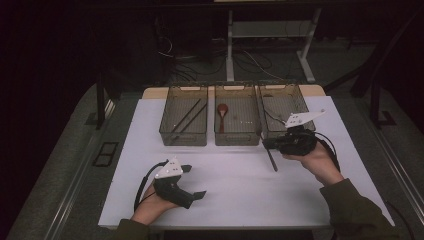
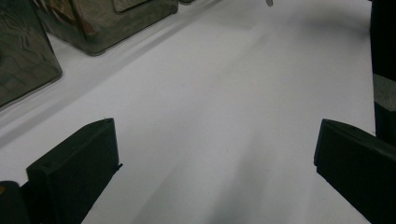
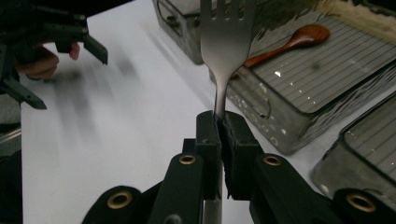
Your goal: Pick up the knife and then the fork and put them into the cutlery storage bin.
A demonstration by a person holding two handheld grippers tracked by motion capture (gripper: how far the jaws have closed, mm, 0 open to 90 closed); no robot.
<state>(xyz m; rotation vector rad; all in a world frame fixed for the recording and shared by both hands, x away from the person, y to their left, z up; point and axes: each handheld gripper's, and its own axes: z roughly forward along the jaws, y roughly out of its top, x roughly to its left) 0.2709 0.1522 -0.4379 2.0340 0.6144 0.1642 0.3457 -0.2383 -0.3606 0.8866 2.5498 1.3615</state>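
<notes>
My right gripper (image 1: 267, 144) is shut on a metal fork (image 1: 273, 162), in front of the right-hand mesh basket (image 1: 280, 86). In the right gripper view the jaws (image 3: 219, 119) pinch the fork's neck, and its tines (image 3: 227, 28) stick out past them towards the baskets. A red-brown spoon (image 3: 299, 39) lies in the middle basket (image 1: 236, 139). My left gripper (image 1: 196, 181) rests near the front left of the table, open. Only bare white table (image 2: 215, 116) lies between its jaws (image 2: 215, 158).
Three dark mesh baskets stand in a row at the back of the white table (image 1: 235, 190). The left basket (image 1: 182, 137) holds dark chopsticks (image 1: 187, 116). Beyond the table are desk legs and cables on the floor.
</notes>
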